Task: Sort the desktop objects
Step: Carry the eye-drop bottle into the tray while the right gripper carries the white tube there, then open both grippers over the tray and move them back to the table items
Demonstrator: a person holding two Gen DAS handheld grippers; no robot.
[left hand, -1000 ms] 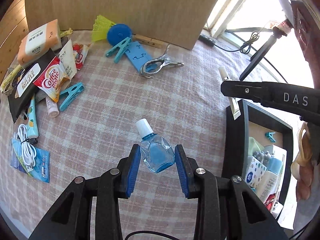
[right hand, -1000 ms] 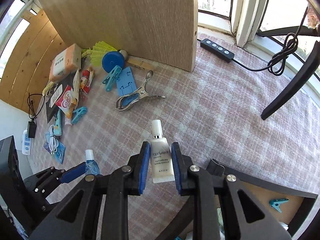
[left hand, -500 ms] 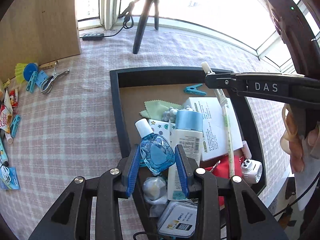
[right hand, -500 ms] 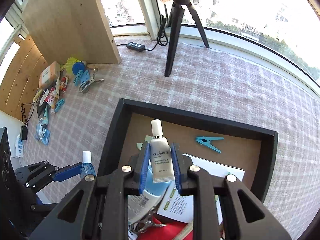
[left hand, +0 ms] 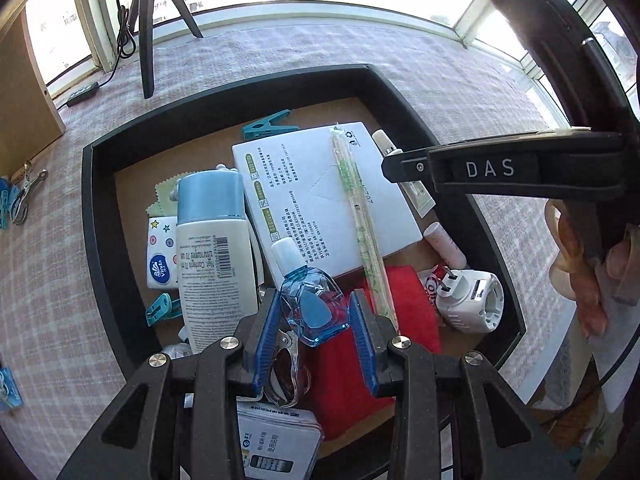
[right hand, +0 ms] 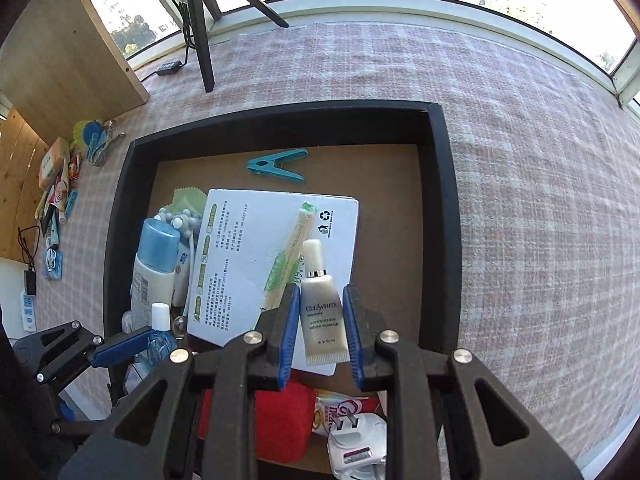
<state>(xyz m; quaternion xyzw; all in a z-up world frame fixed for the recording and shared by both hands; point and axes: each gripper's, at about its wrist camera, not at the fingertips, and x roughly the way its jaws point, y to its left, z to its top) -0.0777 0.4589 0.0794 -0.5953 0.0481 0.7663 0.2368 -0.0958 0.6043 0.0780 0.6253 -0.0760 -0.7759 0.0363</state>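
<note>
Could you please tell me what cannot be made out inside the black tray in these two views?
- Left wrist: the card pack is half hidden by the left tool, which grips the blue bottle.
- Right wrist: the red cloth is mostly hidden behind the right tool, which grips the white tube.
- Both: the white box's print is too small to read.

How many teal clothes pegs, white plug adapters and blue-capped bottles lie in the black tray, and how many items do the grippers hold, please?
Teal clothes pegs: 2, the second at the tray's near-left
White plug adapter: 1
Blue-capped bottle: 1
Held items: 2, eye-drop bottle in the left gripper, tube in the right gripper
Total: 6
</note>
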